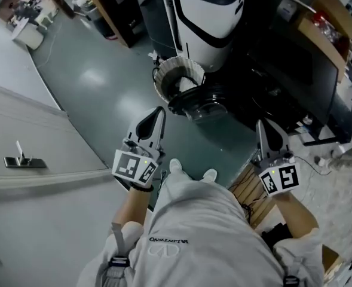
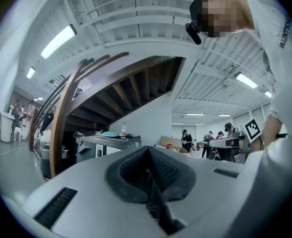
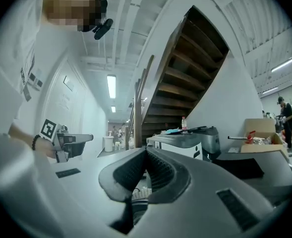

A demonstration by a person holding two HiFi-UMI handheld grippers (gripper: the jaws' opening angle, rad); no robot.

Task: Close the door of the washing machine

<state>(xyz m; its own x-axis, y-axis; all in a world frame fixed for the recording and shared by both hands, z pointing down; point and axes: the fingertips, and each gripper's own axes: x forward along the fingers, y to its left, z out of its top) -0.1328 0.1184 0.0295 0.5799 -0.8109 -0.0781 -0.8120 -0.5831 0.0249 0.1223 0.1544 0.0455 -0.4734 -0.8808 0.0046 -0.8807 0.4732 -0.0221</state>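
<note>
In the head view the white washing machine (image 1: 207, 23) stands ahead of me, and its round dark door (image 1: 198, 102) hangs open toward me, low in front of it. Both grippers are held level and short of that door. My left gripper (image 1: 159, 111) is shut and empty, just left of the door. My right gripper (image 1: 263, 125) is also shut and empty, to the door's right. The machine also shows beyond the shut jaws in the left gripper view, washing machine (image 2: 107, 144), and in the right gripper view, washing machine (image 3: 181, 143).
A white mesh laundry basket (image 1: 165, 75) with cloth in it stands beside the open door. A black cabinet (image 1: 307, 70) and a cardboard box (image 1: 322, 26) stand to the right. A wooden crate (image 1: 249, 190) is by my right leg. A wooden staircase (image 3: 185, 68) rises behind the machine.
</note>
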